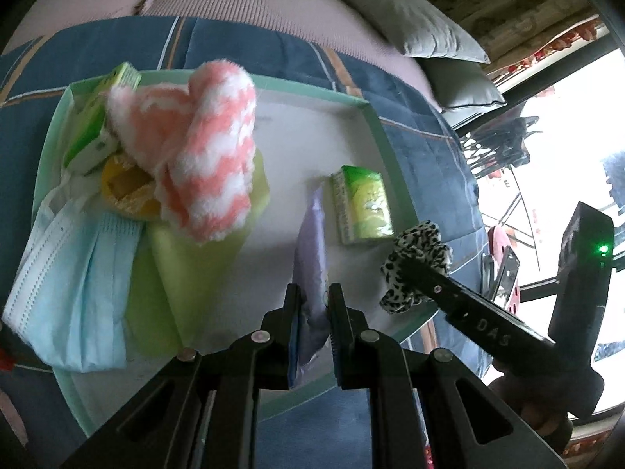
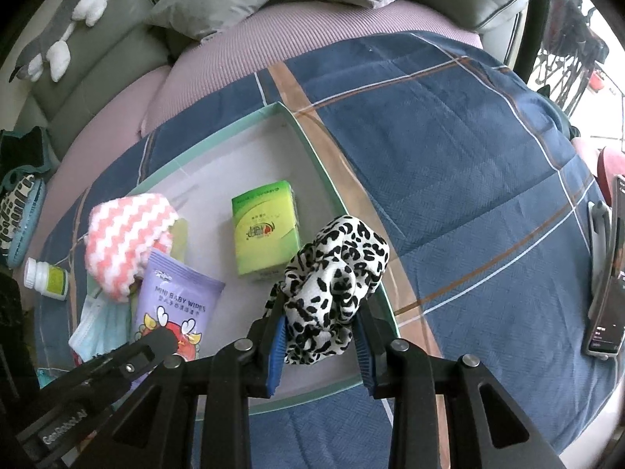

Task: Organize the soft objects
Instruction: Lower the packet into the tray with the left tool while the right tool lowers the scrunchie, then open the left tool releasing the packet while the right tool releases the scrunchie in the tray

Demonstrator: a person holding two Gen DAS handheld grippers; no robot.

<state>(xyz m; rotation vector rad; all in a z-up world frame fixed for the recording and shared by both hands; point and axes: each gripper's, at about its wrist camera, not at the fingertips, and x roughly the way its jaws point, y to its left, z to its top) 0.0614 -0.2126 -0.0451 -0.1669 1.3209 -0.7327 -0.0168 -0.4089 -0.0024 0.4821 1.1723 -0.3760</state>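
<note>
My left gripper (image 1: 314, 297) is shut on a purple baby-wipes pack (image 1: 312, 242), which hangs edge-on just above the white floor of the mint-rimmed tray (image 1: 375, 117). My right gripper (image 2: 322, 308) is shut on a black-and-white leopard scrunchie (image 2: 340, 265) over the tray's near right rim (image 2: 312, 148). From the right wrist view the wipes pack (image 2: 172, 301) shows its printed face, with the left gripper (image 2: 162, 342) clamped on its lower edge. In the left wrist view the right gripper (image 1: 408, 271) and scrunchie (image 1: 418, 250) sit to the right of the pack.
The tray also holds a green tissue pack (image 2: 265, 230), a pink-and-white fuzzy cloth (image 1: 207, 148), a blue face mask (image 1: 78, 273), a lime sponge (image 1: 187, 265) and a green box (image 1: 101, 121). A small bottle (image 2: 47, 279) lies left of the tray and a phone (image 2: 605, 293) stands at the right on the plaid blanket (image 2: 449, 156).
</note>
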